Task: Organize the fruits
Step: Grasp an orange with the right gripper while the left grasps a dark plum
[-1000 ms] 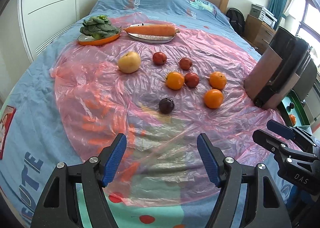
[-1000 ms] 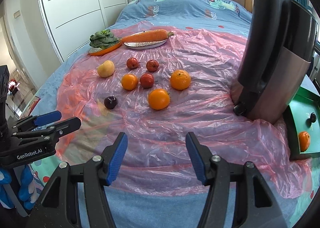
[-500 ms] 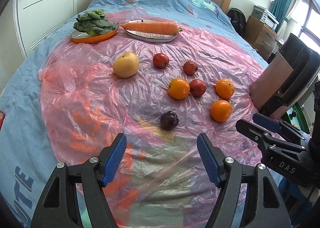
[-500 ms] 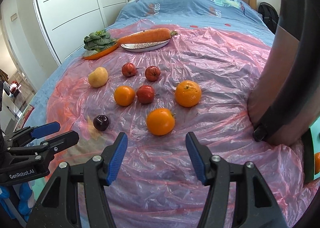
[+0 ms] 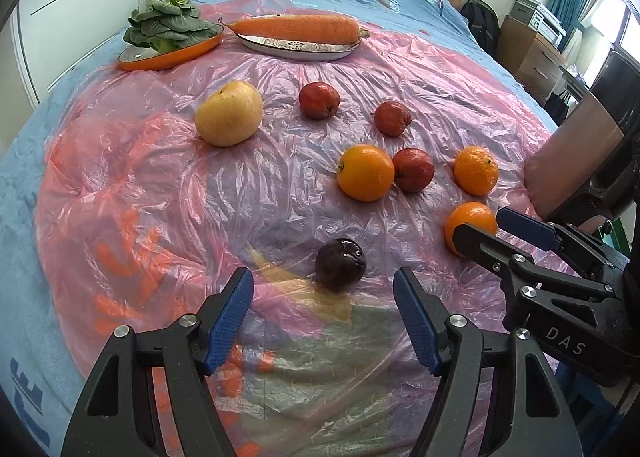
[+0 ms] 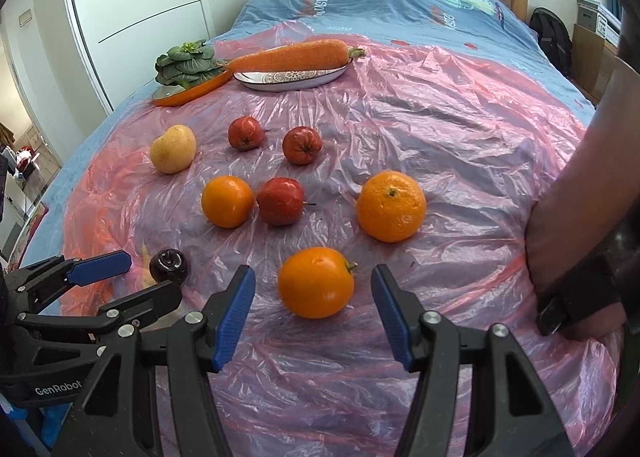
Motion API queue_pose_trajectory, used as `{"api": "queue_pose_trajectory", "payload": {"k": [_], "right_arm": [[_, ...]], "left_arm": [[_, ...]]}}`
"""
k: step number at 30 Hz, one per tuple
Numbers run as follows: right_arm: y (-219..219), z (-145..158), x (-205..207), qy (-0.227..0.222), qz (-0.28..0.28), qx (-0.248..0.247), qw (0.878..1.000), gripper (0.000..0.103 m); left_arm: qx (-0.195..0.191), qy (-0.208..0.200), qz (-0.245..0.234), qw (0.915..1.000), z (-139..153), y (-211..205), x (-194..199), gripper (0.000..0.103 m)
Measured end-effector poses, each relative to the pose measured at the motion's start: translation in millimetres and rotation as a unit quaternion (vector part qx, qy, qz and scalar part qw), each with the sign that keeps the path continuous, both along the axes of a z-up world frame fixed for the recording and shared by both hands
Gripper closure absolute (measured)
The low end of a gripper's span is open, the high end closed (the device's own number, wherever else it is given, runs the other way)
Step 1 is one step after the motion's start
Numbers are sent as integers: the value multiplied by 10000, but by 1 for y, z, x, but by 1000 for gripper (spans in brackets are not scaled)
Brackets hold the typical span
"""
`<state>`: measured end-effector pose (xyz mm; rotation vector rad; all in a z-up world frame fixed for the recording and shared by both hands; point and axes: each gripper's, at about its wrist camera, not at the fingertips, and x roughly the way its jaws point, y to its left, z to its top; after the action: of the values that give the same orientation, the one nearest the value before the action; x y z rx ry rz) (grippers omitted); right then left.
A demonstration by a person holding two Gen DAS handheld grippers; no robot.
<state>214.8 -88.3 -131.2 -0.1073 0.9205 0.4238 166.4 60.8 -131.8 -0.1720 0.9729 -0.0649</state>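
Observation:
Fruit lies loose on a pink plastic sheet [image 5: 120, 185] over the bed: a yellow pear [image 5: 229, 113], three red apples, three oranges and a dark plum [image 5: 340, 264]. My left gripper [image 5: 323, 277] is open, and the plum sits just ahead of its fingertips, untouched. My right gripper [image 6: 313, 271] is open too, with the nearest orange [image 6: 316, 283] just ahead between its fingertips and clear of the pads. The left wrist view shows the right gripper [image 5: 480, 221] beside that orange [image 5: 470, 223]. The right wrist view shows the left gripper [image 6: 150, 275] by the plum [image 6: 169, 265].
At the far side of the sheet a carrot [image 5: 296, 28] lies on a patterned oval plate [image 5: 298, 51]. Leafy greens [image 5: 168, 27] fill an orange dish [image 5: 168, 57] beside it. A tall brown and black object [image 6: 580, 217] stands at the bed's right edge. Wardrobe doors line the left wall.
Both grippers have moved forward and down toward the fruit. The plum now lies at the left fingertips and the near orange at the right ones. Jaw widths look unchanged.

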Motion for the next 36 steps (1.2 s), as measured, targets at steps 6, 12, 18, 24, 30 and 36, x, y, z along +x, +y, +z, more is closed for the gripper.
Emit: {"api": "queue_pose_trajectory", "payload": {"k": [6, 12, 18, 24, 30, 36], "right_arm": [[7, -11, 7, 62, 122, -176, 9998, 17], [13, -19, 9, 122, 261, -272, 9992, 41], [12, -22, 11, 120, 296, -284, 9991, 54], [8, -23, 12, 159, 289, -171, 9993, 54], [7, -24, 13, 194, 302, -146, 9993, 54], [7, -19, 15, 259, 304, -118, 9991, 55]], "left_arm": [[72, 48, -106, 9999, -7, -2, 10, 48], [131, 72, -141, 9998, -12, -1, 14, 56], [166, 53, -180, 9997, -14, -3, 14, 66], [158, 43, -181, 9997, -14, -3, 14, 75], [169, 58, -181, 9997, -12, -4, 13, 81], [101, 95, -95, 9999, -5, -1, 11, 81]]}}
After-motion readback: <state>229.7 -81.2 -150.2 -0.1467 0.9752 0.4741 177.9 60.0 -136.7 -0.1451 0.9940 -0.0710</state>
